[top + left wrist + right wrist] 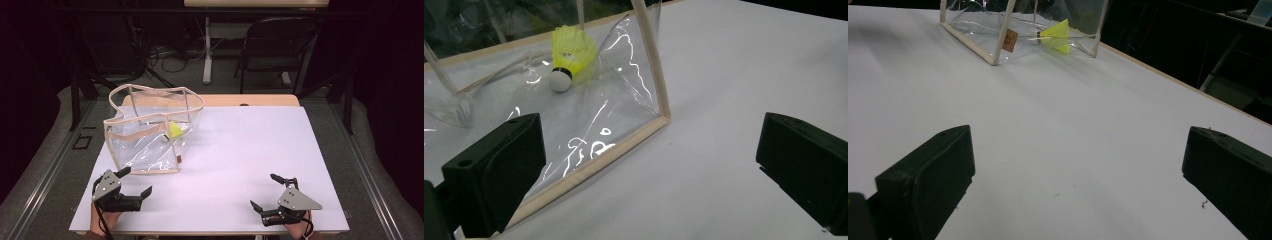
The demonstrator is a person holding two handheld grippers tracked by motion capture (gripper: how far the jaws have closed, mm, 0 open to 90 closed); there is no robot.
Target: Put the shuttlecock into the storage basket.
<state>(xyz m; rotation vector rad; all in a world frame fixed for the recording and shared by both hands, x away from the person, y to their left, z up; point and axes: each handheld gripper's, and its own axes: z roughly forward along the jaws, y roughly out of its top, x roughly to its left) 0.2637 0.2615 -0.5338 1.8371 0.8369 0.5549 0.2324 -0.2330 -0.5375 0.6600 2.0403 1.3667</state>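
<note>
While both jaws gape empty, a yellow plastic shuttlecock lies inside the clear beige-trimmed bag.
Left hand-held gripper sits near the bag; right hand-held gripper rests well apart on the white table.

There is one clear bag with beige edges, at the far left of the surface. Inside it lies one yellow shuttlecock. Two tongs are near: one left, one right.
</note>
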